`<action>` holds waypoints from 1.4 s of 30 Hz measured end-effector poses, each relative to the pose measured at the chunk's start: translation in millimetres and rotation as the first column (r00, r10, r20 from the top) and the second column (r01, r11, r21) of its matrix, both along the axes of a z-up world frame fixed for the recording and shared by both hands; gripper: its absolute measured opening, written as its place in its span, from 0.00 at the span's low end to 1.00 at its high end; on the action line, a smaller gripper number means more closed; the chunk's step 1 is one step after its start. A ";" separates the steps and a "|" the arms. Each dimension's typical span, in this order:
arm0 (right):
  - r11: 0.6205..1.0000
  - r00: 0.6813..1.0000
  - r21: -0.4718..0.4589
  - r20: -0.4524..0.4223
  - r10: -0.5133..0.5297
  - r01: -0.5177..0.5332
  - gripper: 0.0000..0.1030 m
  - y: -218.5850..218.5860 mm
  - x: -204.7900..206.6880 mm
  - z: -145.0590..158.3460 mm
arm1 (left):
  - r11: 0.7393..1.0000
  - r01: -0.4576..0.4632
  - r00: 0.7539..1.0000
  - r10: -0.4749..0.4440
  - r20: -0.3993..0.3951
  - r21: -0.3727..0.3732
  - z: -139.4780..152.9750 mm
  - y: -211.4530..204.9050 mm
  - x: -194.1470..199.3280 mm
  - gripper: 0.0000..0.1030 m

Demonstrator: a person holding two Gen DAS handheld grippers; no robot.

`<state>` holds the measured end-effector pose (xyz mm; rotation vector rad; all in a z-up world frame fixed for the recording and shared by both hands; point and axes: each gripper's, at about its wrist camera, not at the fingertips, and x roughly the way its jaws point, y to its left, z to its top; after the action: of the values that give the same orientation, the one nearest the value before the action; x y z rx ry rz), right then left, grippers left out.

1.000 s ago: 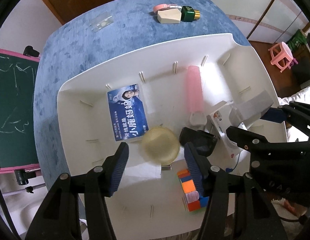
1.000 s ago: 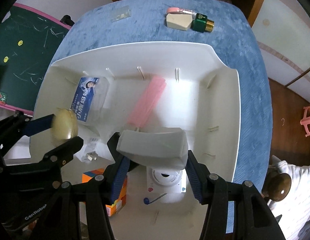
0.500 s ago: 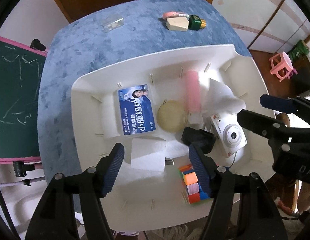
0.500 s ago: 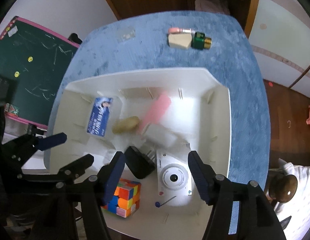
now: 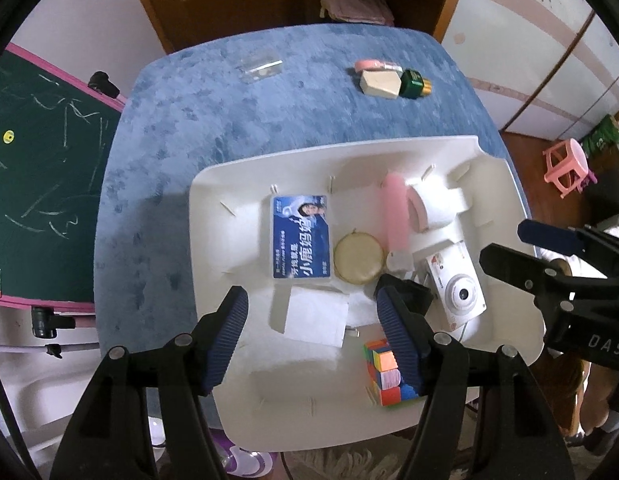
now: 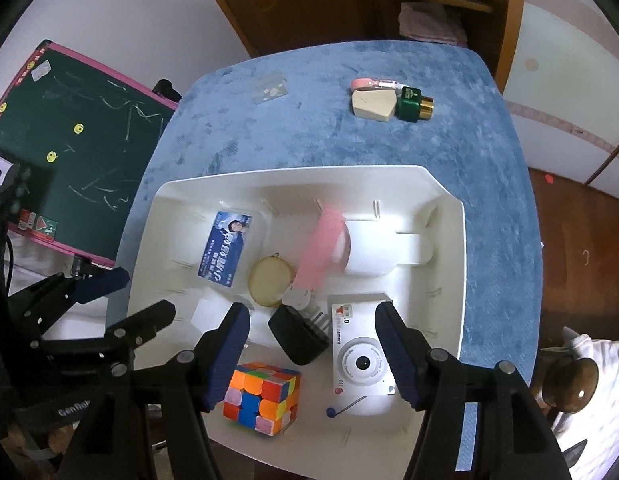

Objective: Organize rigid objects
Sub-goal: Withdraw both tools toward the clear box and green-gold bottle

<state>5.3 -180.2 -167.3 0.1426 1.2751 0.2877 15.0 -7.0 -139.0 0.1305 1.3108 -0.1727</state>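
A: The left gripper (image 5: 311, 316) hangs above the near side of the white tray (image 5: 213, 216), jaws wide apart, nothing between them. The right gripper (image 6: 311, 336) is the same: spread, empty, over the tray's near half.

B: Where are the objects?

A: All in the tray, which sits on the blue tablecloth (image 6: 309, 136). A blue printed box (image 6: 224, 249) lies at the left. Beside it is a round yellowish disc (image 6: 268, 280), touching the lower end of a pink tube (image 6: 321, 247) that runs toward the far wall.

B: And right of the tube?

A: A white handled piece (image 6: 383, 250), just beside it. Nearer the grippers lie a black plug adapter (image 6: 299, 334) and a white compact camera (image 6: 361, 354), lens up. A Rubik's cube (image 6: 261, 398) stands at the near edge, and a white square block (image 5: 315, 316) lies left of the adapter.

B: Anything outside the tray?

A: At the far end of the cloth, a cream wedge (image 6: 374, 106), a green bottle with a gold cap (image 6: 412, 109) touching it, a pink item (image 6: 367, 83) behind them, and a clear packet (image 6: 271, 89) well apart.
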 end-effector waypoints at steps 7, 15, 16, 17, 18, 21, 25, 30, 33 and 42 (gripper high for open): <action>0.999 1.000 0.037 0.017 -0.014 0.014 0.64 -7.8 0.4 11.1 | 0.999 -0.025 0.999 0.027 0.045 -0.035 21.1 3.0 9.3 0.69; 0.997 0.999 0.050 -0.007 -0.053 0.053 0.64 -23.2 12.5 12.9 | 0.998 -0.021 0.993 0.027 0.112 -0.054 49.2 3.0 35.6 0.69; 0.997 0.998 0.048 -0.010 -0.059 0.059 0.64 -25.1 14.8 13.3 | 0.998 -0.019 0.993 0.025 0.118 -0.053 51.6 2.9 38.9 0.69; 0.997 0.998 0.047 -0.012 -0.065 0.065 0.65 -27.1 17.0 13.6 | 0.999 -0.015 0.991 0.022 0.129 -0.051 56.1 2.8 45.5 0.69; 0.996 0.998 0.047 -0.012 -0.069 0.069 0.64 -28.5 19.0 14.3 | 0.999 -0.012 0.990 0.019 0.137 -0.049 59.7 2.9 51.2 0.69; 0.995 0.996 0.045 0.000 -0.084 0.084 0.64 -33.0 26.2 18.6 | 0.999 0.002 0.986 0.004 0.169 -0.034 70.6 2.7 69.4 0.69; 0.994 0.995 0.028 0.020 -0.102 0.101 0.64 -39.0 39.4 25.7 | 1.000 0.030 0.980 -0.028 0.195 -0.010 80.3 2.5 96.7 0.69; 0.991 0.990 0.023 0.033 -0.134 0.133 0.64 -48.7 64.5 35.4 | 0.985 0.145 0.966 -0.162 0.199 0.095 73.4 -9.7 137.2 0.73; 0.986 0.985 0.005 0.042 -0.165 0.165 0.64 -57.2 84.5 40.2 | 0.965 0.221 0.956 -0.243 0.165 0.143 59.3 -16.4 163.9 0.73; 0.959 0.960 -0.029 0.015 -0.280 0.281 0.64 -83.7 166.6 33.0 | 0.866 0.464 0.882 -0.472 -0.005 0.184 1.7 -24.7 237.6 0.72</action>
<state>171.9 -263.9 -134.3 0.2922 1.2308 0.0240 252.5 -31.7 -137.4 0.6091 1.2341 -0.4638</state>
